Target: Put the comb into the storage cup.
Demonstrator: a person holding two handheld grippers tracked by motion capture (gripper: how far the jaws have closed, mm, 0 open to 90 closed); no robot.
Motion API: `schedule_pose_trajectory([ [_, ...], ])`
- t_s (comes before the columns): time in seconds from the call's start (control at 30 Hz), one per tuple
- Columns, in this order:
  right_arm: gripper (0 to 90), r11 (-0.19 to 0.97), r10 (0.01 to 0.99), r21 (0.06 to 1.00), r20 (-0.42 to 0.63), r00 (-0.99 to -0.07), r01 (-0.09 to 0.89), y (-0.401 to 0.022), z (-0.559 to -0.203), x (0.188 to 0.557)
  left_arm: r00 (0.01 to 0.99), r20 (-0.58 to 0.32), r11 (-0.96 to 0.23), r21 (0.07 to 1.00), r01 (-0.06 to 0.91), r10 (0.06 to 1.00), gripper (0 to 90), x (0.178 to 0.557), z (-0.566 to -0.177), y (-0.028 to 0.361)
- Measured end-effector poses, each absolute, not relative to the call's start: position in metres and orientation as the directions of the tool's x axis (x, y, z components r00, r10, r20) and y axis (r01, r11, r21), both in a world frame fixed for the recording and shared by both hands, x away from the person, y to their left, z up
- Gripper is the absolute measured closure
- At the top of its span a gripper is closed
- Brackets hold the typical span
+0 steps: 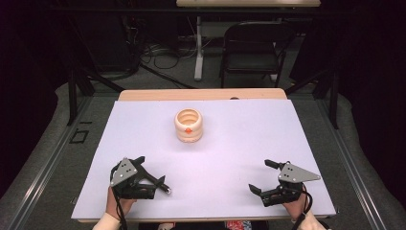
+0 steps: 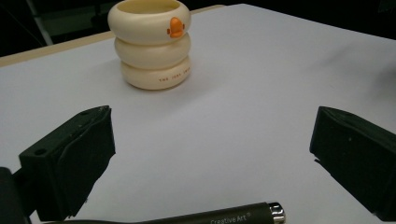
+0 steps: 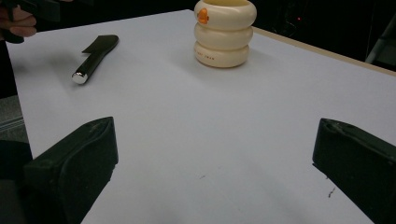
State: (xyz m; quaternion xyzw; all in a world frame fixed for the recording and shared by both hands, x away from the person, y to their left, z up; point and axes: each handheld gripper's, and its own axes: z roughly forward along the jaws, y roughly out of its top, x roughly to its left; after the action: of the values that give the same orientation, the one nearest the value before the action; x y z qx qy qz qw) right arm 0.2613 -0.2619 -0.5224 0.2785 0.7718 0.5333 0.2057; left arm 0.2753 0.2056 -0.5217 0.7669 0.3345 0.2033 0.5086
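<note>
I'm keeping the left gripper point(image 1: 154, 173) spread as wide as it goes, nothing pinched, and it's hovering right over a dark pen point(image 2: 196, 218) lying on the white table point(image 1: 230, 143). In the left gripper view the pen is sitting at 6 o'clock between the jaws, silver tip poking toward 3 o'clock, and no pad is touching it. The right gripper point(image 1: 261, 176) is hanging wide open too, empty, well apart at the near right edge. The cream ringed pen cup point(image 1: 188, 125) is standing upright at 12 o'clock from both of them, mid table. So I'm figuring nothing's done yet: I'm needing to grab the pen, carry it and drop it in the cup. Most of the pen is getting cut off by the frame, and the small print on the cup is too small to read.
</note>
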Motion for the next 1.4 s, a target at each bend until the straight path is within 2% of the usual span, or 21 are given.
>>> schedule_pose_trajectory([
  [0.53, 0.0, 0.278, 0.644, 0.939, -0.027, -0.764, 0.201, -0.262, -0.522, 0.261, 0.710, -0.043, -0.300, 0.887, 0.351, 0.703, 0.0, 0.285, -0.524, 0.178],
  [0.9, 0.0, 0.281, 0.647, 0.936, -0.023, -0.762, 0.211, -0.261, -0.522, 0.261, 0.730, -0.016, -0.363, 0.860, 0.359, 0.683, 0.4, 0.286, -0.525, 0.161],
  [0.97, 0.0, 0.281, 0.647, 0.936, -0.022, -0.762, 0.212, -0.261, -0.522, 0.262, 0.738, -0.023, -0.367, 0.857, 0.362, 0.675, 7.7, 0.286, -0.526, 0.159],
  [1.03, 0.0, 0.281, 0.647, 0.936, -0.021, -0.762, 0.212, -0.261, -0.522, 0.262, 0.749, -0.027, -0.376, 0.852, 0.363, 0.662, 18.9, 0.286, -0.526, 0.156],
  [1.1, 0.0, 0.280, 0.648, 0.936, -0.022, -0.762, 0.211, -0.261, -0.522, 0.262, 0.760, -0.033, -0.391, 0.843, 0.369, 0.649, 21.0, 0.286, -0.527, 0.153],
  [1.17, 0.0, 0.281, 0.648, 0.936, -0.023, -0.761, 0.211, -0.261, -0.522, 0.262, 0.773, -0.038, -0.406, 0.834, 0.373, 0.633, 33.4, 0.286, -0.529, 0.151],
  [1.2, 0.0, 0.280, 0.648, 0.936, -0.022, -0.761, 0.212, -0.261, -0.522, 0.262, 0.775, -0.042, -0.409, 0.831, 0.377, 0.630, 34.0, 0.286, -0.530, 0.149],
  [1.27, 0.0, 0.281, 0.647, 0.936, -0.022, -0.762, 0.211, -0.261, -0.522, 0.262, 0.780, -0.044, -0.416, 0.827, 0.379, 0.624, 42.8, 0.285, -0.530, 0.149],
  [1.33, 0.0, 0.281, 0.646, 0.936, -0.022, -0.763, 0.211, -0.261, -0.522, 0.261, 0.784, -0.048, -0.423, 0.821, 0.384, 0.619, 45.4, 0.285, -0.531, 0.148],
  [1.37, 0.0, 0.283, 0.646, 0.936, -0.025, -0.763, 0.209, -0.261, -0.522, 0.261, 0.788, -0.053, -0.426, 0.817, 0.387, 0.614, 50.9, 0.285, -0.532, 0.149],
  [1.4, 0.0, 0.283, 0.647, 0.936, -0.024, -0.763, 0.210, -0.261, -0.522, 0.261, 0.791, -0.051, -0.434, 0.814, 0.387, 0.609, 60.5, 0.285, -0.532, 0.149],
])
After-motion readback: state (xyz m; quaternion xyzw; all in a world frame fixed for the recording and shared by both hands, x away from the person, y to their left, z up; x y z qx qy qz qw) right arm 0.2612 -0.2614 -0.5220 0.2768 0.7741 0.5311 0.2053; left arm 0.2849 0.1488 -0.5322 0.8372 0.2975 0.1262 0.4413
